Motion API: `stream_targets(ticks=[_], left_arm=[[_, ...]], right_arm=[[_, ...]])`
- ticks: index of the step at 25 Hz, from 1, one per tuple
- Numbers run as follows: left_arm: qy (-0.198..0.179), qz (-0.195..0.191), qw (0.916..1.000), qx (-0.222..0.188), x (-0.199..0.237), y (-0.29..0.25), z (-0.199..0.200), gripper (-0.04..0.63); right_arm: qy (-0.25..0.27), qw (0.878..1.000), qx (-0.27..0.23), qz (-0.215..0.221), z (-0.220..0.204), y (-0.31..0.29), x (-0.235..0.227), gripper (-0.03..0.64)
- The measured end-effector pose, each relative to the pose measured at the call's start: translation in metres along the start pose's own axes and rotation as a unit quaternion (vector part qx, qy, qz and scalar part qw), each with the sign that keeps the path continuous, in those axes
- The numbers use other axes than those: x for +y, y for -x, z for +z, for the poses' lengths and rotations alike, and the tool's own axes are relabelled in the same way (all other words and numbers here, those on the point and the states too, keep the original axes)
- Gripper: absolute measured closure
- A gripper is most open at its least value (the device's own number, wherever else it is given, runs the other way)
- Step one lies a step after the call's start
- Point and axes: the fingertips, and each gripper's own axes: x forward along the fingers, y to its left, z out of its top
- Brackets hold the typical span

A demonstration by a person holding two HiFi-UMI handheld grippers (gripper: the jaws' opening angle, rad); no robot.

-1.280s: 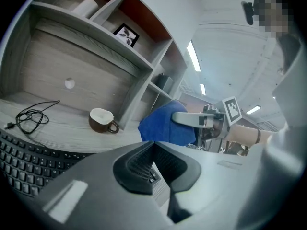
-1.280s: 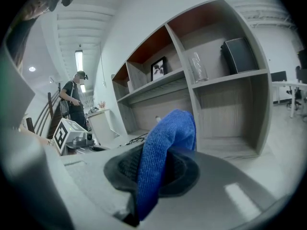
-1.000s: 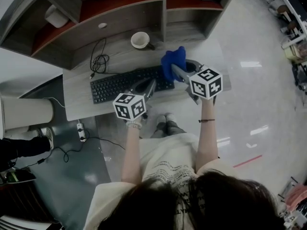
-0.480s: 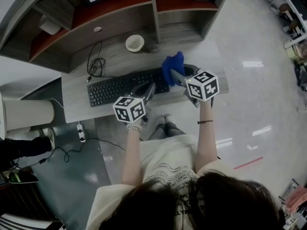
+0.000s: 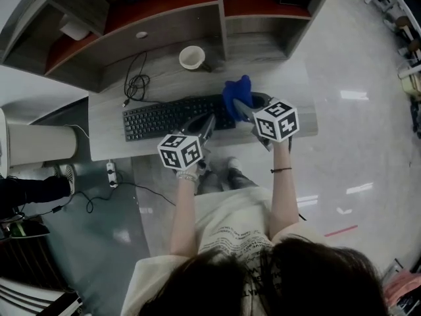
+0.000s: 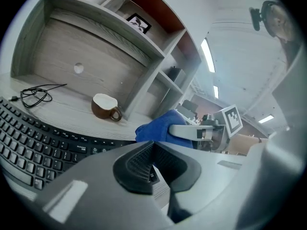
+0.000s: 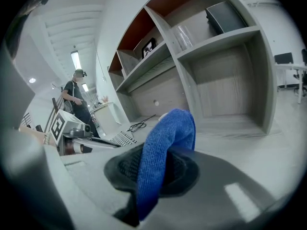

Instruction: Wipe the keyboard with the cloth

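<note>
Keyboard (image 5: 172, 116) on desk (image 5: 284, 78), cup (image 5: 192, 56) behind it, cable (image 5: 136, 84) back left, cloth (image 5: 235, 89) at its right end

Behind keyboard (image 5: 164, 117) a mug (image 5: 192, 56) and coiled cable (image 5: 136, 84), shelf unit (image 5: 164, 26) walling the back, bare desktop (image 5: 172, 79) between

No legible text is showing: key legends on the keyboard (image 5: 177, 114) and print on the person's shirt (image 5: 227, 241) are appearing too small to read.

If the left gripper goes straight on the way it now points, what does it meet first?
Probably the right end of the keyboard, just beyond the left gripper. If it passes above the keys, it meets the cloth held in the right gripper. Depth is unclear.
</note>
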Motion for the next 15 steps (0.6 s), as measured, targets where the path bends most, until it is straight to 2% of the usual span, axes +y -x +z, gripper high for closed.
stream_targets(ticks=[6, 15], left_arm=[[0.007, 0.008, 0.9999, 0.000, 0.006, 0.001, -0.002, 0.592], [0.018, 0.003, 0.9998, 0.001, 0.016, 0.006, -0.006, 0.592]], right_arm=[[-0.003, 1.000, 0.009, 0.015, -0.005, -0.011, 0.006, 0.558], [-0.007, 1.000, 0.016, 0.016, -0.008, -0.020, 0.014, 0.558]])
